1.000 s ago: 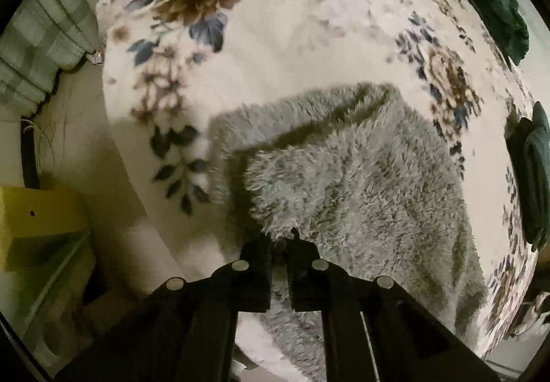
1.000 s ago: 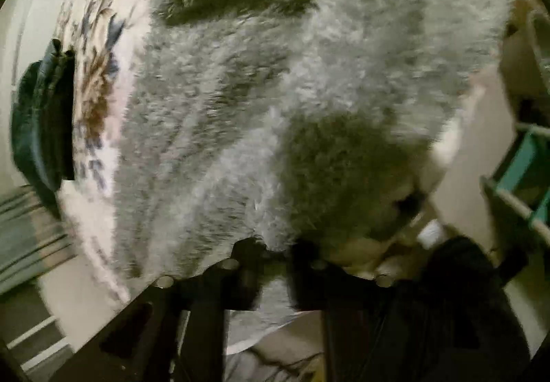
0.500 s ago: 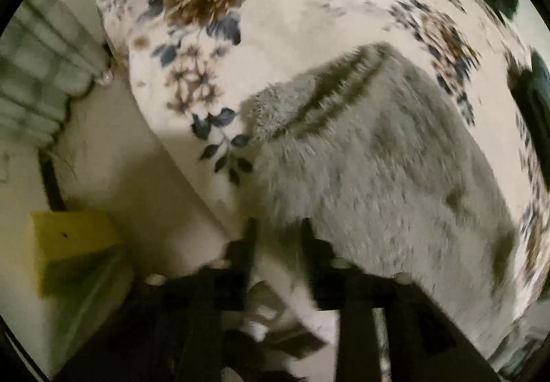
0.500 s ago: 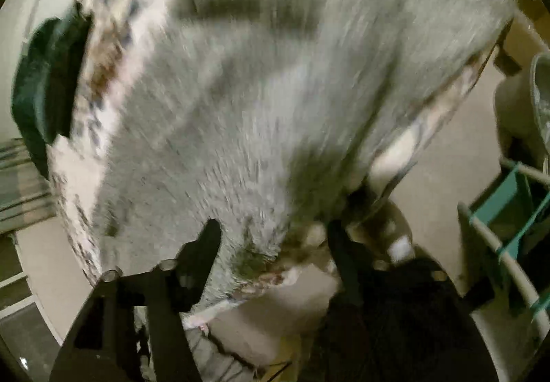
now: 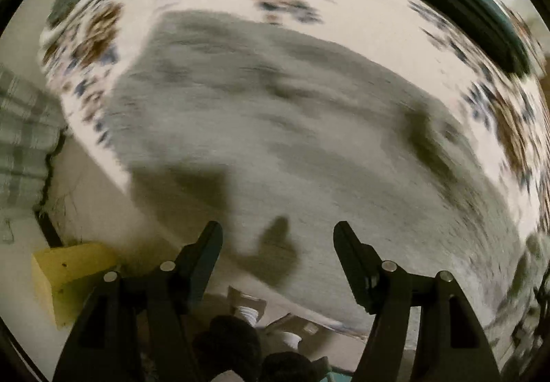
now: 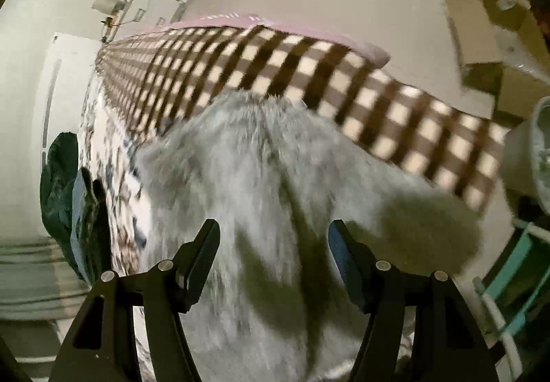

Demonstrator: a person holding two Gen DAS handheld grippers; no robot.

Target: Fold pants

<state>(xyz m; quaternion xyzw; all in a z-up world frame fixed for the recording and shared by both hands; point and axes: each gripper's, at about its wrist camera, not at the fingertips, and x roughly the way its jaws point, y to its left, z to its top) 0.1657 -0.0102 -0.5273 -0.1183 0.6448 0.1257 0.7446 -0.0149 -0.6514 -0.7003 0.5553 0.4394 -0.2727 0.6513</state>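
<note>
The grey fluffy pants (image 5: 292, 127) lie folded on the floral blanket (image 5: 361, 14), close to the bed's near edge. My left gripper (image 5: 277, 234) is open and empty, held just above the pants' near edge. In the right wrist view the same pants (image 6: 261, 175) fill the lower middle. My right gripper (image 6: 274, 232) is open and empty above them. Both views are motion-blurred.
A dark green cloth (image 5: 474, 17) lies at the blanket's far right, also seen in the right wrist view (image 6: 65, 196). A brown checked blanket (image 6: 309, 72) lies beyond the pants. A yellow box (image 5: 68, 275) sits on the floor. Cardboard boxes (image 6: 488, 38) and a teal rack (image 6: 515, 279) stand right.
Both grippers were shut on the pants' edge a second ago; both have opened, let go, and pulled back and up. The pants now lie flat on the blanket.
</note>
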